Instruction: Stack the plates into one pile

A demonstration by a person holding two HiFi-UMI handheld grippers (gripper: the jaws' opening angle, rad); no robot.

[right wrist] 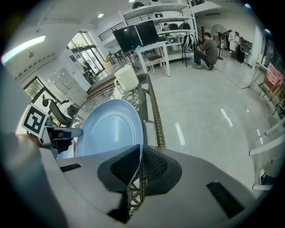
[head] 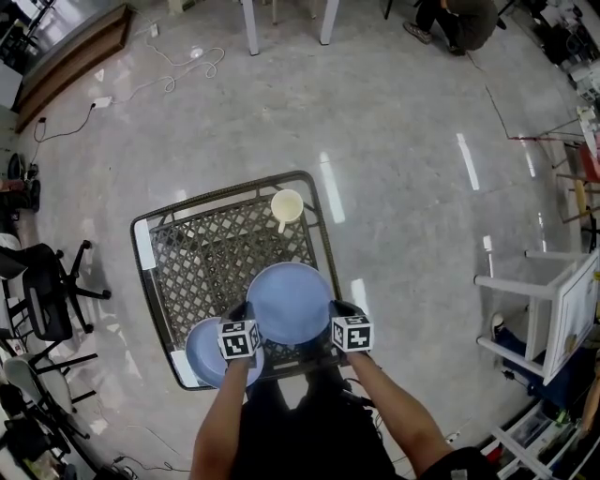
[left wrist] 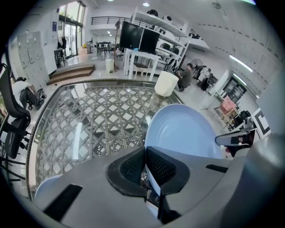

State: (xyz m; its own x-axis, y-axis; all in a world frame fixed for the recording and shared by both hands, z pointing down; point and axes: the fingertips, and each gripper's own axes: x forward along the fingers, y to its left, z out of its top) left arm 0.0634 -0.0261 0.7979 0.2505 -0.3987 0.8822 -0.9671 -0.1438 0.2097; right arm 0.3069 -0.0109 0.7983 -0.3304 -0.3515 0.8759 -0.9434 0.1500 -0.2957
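Note:
A large light-blue plate (head: 289,302) lies on the near part of the glass-topped lattice table (head: 225,192). My left gripper (head: 246,317) holds its left rim and my right gripper (head: 334,311) its right rim. In the left gripper view the left gripper (left wrist: 145,156) is shut on the plate (left wrist: 182,129), whose thin edge runs between the pads. The right gripper view shows the same: the right gripper (right wrist: 140,153) clamps the plate (right wrist: 109,129). A smaller blue plate (head: 208,356) sits at the table's near-left corner, partly under my left gripper; it shows as the small plate (left wrist: 46,189) at lower left.
A cream mug (head: 287,206) stands at the table's far right edge, beyond the large plate. A black office chair (head: 47,291) is left of the table. White frame furniture (head: 553,300) stands to the right. A person (head: 459,19) crouches far across the shiny floor.

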